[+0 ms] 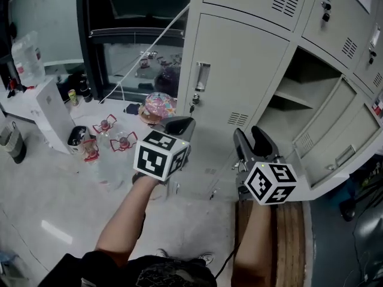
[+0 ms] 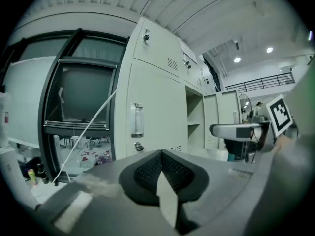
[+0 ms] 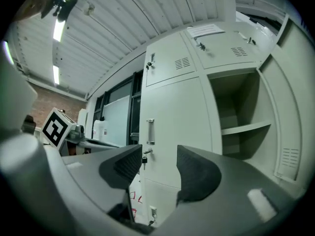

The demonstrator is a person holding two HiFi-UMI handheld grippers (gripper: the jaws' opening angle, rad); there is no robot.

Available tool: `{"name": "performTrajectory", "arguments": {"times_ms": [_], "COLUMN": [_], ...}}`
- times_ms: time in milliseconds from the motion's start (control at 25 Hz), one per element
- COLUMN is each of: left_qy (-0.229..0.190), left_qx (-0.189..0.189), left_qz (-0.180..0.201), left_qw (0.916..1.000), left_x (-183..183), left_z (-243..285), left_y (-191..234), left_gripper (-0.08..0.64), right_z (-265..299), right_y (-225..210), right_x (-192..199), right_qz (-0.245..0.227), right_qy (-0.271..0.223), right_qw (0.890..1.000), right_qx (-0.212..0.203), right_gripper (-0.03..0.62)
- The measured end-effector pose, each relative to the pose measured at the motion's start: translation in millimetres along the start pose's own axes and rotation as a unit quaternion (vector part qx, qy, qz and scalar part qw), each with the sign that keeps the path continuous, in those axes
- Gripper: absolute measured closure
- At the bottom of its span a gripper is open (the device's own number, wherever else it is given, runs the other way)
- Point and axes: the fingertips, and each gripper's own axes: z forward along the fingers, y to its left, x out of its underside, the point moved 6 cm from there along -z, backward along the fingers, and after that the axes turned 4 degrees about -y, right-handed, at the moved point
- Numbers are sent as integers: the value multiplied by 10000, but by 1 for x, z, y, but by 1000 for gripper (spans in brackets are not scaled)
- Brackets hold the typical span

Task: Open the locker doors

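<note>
A bank of beige lockers fills the right of the head view. The tall closed door (image 1: pixel 233 82) carries a metal handle (image 1: pixel 201 76) with a key lock under it. To its right one locker stands open (image 1: pixel 299 94), showing a shelf, its door (image 1: pixel 335 142) swung outward. My left gripper (image 1: pixel 182 124) hovers in front of the closed door, shut with nothing in it; the left gripper view has its pads meeting (image 2: pixel 160 152) below the handle (image 2: pixel 137 119). My right gripper (image 1: pixel 250 137) stands open and holds nothing, apart from the lockers; the closed door (image 3: pixel 177 117) shows through the gap between its pads (image 3: pixel 160 156).
A window with a dark frame (image 1: pixel 137 34) sits left of the lockers, and a white cord (image 1: pixel 149 46) runs slantwise across it. Bottles, red-trimmed items and a bowl of coloured sweets (image 1: pixel 158 105) lie on the white surface below. A wooden board (image 1: pixel 290 244) lies under my right arm.
</note>
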Motion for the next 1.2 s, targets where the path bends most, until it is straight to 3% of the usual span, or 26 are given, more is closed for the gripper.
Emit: {"name": "performTrajectory", "arguments": {"times_ms": [440,720,1200], "left_qy": [89,15,158], "left_qx": [-1092,-1788,-2555], "left_qz": [35,-25,99], "left_qw": [9940,9839,9666], "left_x": [10,5,5], "left_z": [-51,-53,-38], "left_y": [76,94,103], "left_gripper": [560,560,560], "right_z": [91,142,198], "right_y": [69,72,65], "right_x": [3,4,8], "right_qz": [-71,-72,123], "right_qy": [70,116,171], "right_qw": [9951,9879,9773], "right_qx": [-980,-1543,-2108], "right_gripper": [367,353,305]}}
